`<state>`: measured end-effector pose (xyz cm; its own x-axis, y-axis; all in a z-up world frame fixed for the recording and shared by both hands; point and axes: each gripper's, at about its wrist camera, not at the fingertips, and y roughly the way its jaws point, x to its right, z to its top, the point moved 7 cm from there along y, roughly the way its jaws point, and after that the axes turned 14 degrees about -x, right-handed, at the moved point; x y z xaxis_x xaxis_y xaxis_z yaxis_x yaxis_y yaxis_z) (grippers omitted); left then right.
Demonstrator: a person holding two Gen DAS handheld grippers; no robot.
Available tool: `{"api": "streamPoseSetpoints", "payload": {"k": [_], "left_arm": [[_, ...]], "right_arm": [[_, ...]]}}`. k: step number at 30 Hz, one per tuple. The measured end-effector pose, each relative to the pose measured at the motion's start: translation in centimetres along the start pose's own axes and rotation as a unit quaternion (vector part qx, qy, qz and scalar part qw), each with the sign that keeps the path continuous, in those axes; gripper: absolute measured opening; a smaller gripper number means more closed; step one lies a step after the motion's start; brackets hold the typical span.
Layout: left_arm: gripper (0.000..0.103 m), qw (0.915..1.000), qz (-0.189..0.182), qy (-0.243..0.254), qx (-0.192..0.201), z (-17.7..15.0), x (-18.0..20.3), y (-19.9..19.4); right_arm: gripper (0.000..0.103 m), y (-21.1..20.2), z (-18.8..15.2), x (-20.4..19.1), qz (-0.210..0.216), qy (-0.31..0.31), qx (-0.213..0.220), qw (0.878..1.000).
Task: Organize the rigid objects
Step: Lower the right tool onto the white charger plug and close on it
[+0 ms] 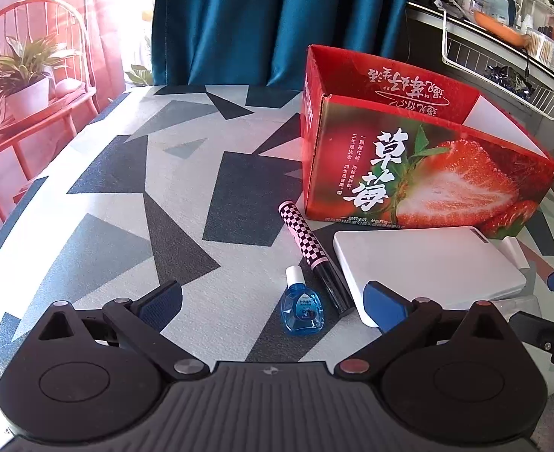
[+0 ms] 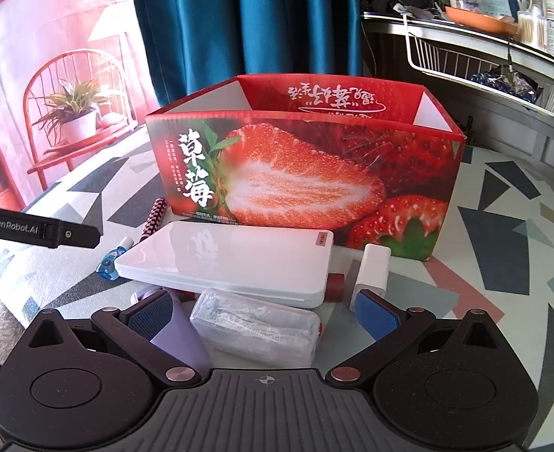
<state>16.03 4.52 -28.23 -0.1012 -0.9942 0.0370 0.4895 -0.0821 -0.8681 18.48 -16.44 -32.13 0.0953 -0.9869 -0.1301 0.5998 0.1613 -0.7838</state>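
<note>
just wrapped box (image 2: pixel 256 326) between right fingers (image 2: pixel 376 314)

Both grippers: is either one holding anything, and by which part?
Nothing is held. The left gripper and right gripper both have open jaws, above the patterned table.

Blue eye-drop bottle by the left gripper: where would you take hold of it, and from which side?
Probably across the wide blue body, coming down from above. The eye-drop bottle lies flat on the tablecloth, white cap pointing away, between the open left gripper fingers. The checkered tube lies close on its right, so clearance there is tight.
</note>
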Motion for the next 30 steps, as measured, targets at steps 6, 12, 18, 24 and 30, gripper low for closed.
{"api": "streamPoseSetpoints", "payload": {"k": [6, 12, 18, 24, 30], "left_arm": [[0.103, 0.9999, 0.009, -0.012, 0.009, 0.0, -0.9, 0.2], [0.103, 0.9992, 0.013, -0.036, 0.006, 0.3, -1.8, 1.1], [0.103, 0.9991, 0.018, -0.037, 0.005, 0.7, -1.8, 1.7], [0.102, 0.9991, 0.016, -0.04, -0.003, 0.5, -1.9, 2.3], [0.102, 0.999, 0.017, -0.04, -0.008, 0.2, -1.8, 2.7]], "right_arm": [[0.103, -0.4, 0.8, 2.3, -0.009, 0.031, 0.025, 0.999], [0.094, -0.1, 2.0, 6.7, -0.023, 0.079, 0.049, 0.995], [0.073, 2.1, 2.2, 9.8, -0.028, 0.115, 0.043, 0.992], [0.06, 4.3, 1.5, 9.1, -0.023, 0.098, 0.009, 0.995], [0.043, 4.5, 1.3, 8.9, -0.031, 0.088, 0.011, 0.996]]}}
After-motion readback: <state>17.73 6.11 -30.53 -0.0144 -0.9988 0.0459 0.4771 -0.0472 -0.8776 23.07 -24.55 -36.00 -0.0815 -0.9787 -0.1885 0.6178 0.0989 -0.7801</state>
